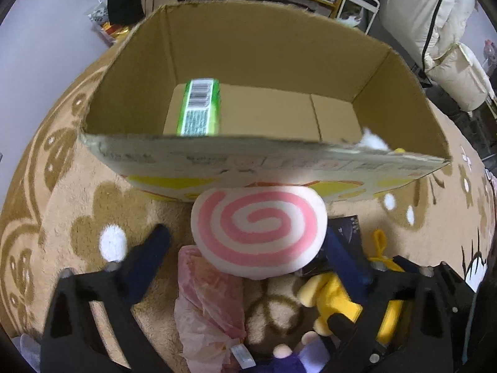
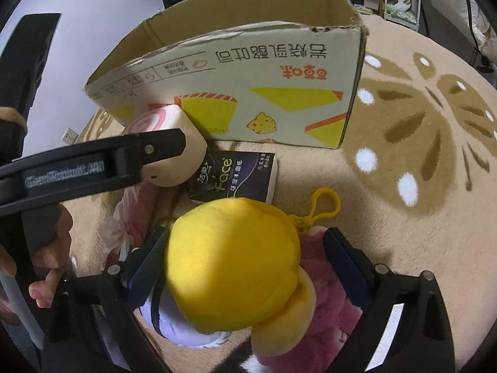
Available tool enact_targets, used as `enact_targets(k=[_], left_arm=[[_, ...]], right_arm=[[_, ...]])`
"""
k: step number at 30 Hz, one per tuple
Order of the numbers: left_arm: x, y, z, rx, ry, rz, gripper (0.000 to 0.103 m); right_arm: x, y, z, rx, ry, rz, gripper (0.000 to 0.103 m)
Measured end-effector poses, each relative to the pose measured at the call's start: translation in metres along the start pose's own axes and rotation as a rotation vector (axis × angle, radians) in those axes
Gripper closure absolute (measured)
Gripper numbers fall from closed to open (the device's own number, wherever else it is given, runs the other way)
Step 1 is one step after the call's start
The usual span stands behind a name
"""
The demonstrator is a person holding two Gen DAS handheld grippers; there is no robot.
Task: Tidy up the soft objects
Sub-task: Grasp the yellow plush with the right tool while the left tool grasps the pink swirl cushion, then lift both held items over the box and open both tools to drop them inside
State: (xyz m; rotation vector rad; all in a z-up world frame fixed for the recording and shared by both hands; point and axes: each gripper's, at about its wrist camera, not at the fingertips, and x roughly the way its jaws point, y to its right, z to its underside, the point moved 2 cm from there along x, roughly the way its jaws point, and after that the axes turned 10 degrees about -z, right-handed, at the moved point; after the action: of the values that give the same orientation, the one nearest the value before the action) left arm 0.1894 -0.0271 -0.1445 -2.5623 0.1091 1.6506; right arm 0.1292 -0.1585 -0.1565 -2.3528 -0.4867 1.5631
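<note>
Two grippers hang over soft toys on the beige patterned carpet [image 2: 419, 248]. The left gripper [image 1: 245, 248] stands apart around the round white plush with a pink spiral [image 1: 257, 230], which leans on the open cardboard box [image 1: 248, 46]. The right gripper [image 2: 245, 248] stands apart astride the yellow plush toy [image 2: 233, 264], pads not pressing.

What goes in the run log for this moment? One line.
left tongs: open around swirl cushion | right tongs: open around yellow plush | box: holds green pack
</note>
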Motion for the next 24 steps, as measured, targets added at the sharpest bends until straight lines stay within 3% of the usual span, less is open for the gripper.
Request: enact_targets(k=[4,12,18,24], left_arm=[[0.008,-0.002,0.003,-0.031,-0.037,0.047,0.034],[0.000,-0.003,0.007,-0.026,-0.010,0.036,0.056],[-0.013,-0.010,0.012,-0.037,0.022,-0.006,0.057],[-0.028,-0.016,0.022,-0.046,0.047,-0.032,0.057]], right_arm=[[0.000,-0.010,0.002,-0.021,0.001,-0.049,0.025],[-0.003,-0.014,0.005,-0.052,0.034,-0.039,0.029],[-0.006,-0.016,0.003,-0.078,0.075,-0.012,0.030],[-0.036,-0.012,0.000,-0.066,0.151,-0.012,0.030]])
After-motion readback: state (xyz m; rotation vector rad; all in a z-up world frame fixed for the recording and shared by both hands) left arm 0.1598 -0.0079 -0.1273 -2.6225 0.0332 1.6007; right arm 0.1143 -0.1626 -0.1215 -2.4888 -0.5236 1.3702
